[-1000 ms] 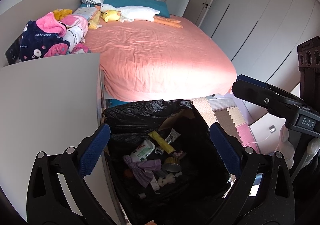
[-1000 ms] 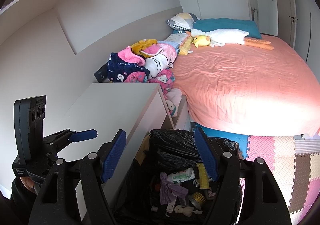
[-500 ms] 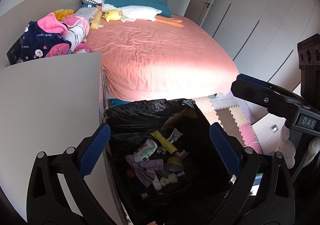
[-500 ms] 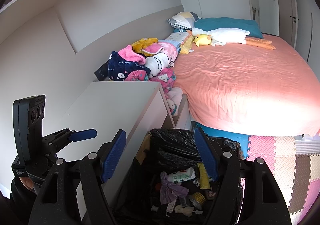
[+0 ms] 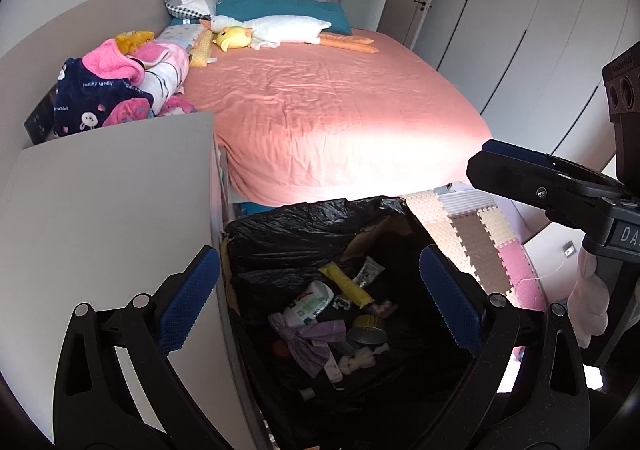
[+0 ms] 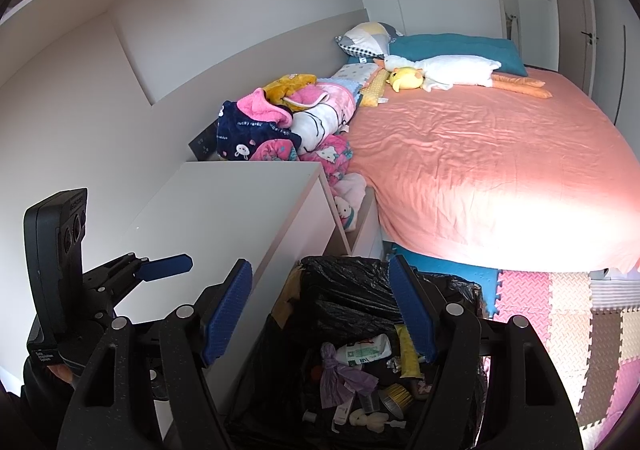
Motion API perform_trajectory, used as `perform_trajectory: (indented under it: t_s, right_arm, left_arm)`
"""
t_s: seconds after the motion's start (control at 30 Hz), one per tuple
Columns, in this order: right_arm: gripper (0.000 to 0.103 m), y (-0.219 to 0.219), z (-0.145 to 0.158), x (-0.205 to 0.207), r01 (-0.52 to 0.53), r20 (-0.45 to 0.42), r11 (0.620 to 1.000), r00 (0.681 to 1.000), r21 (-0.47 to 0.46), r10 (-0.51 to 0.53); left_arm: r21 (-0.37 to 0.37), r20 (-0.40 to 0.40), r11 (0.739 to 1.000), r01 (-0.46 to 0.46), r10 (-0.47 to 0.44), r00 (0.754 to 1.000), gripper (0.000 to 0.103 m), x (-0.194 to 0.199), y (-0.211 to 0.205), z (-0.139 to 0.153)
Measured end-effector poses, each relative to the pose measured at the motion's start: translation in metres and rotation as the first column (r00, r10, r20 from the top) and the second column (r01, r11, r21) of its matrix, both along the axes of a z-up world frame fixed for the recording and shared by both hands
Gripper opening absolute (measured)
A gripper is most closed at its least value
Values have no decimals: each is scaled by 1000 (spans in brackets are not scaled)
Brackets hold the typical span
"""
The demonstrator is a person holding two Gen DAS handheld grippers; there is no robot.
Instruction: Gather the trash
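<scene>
Trash gathered in the bin, both jaws empty above it

The left gripper [image 5: 320, 298] and right gripper [image 6: 320, 310] hang with jaws spread wide, gripping nothing; the black-lined trash bin [image 5: 288, 234] sits directly below and between them, holding a purple wrapper [image 5: 308, 338], white pouch [image 6: 362, 350] and yellow tube [image 5: 348, 284]. The table [image 6: 224, 210] beside the left jaw looks bare, so collecting seems nearly finished. The bin's near rim and floor beneath are cut off.

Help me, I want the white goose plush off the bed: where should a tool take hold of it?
Grip the goose plush across its long white body, coming from above. It lies flat on the bed, head beside the yellow toy; the midsection is clear.
</scene>
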State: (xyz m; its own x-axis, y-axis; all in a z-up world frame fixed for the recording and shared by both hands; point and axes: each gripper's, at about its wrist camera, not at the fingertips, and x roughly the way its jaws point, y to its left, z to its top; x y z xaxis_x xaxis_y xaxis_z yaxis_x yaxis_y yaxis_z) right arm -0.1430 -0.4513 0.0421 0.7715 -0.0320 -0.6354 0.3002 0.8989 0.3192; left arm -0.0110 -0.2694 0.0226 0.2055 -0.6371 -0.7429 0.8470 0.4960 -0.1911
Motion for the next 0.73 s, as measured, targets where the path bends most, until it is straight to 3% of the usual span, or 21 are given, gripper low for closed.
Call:
perform_trajectory:
  t_s: [0.3,0.73]
  right_arm:
    - [71,-1,0,0,1,0,1000,1000,-1,-1]
    - [71,-2,0,1,0,-1,1000,1000,-1,0]
  left_arm:
    - [-13,26,1000,18,-18,999,97,-5,1,3]
    - [0,-12,1000,12,-12,1000,96,0,0,0]
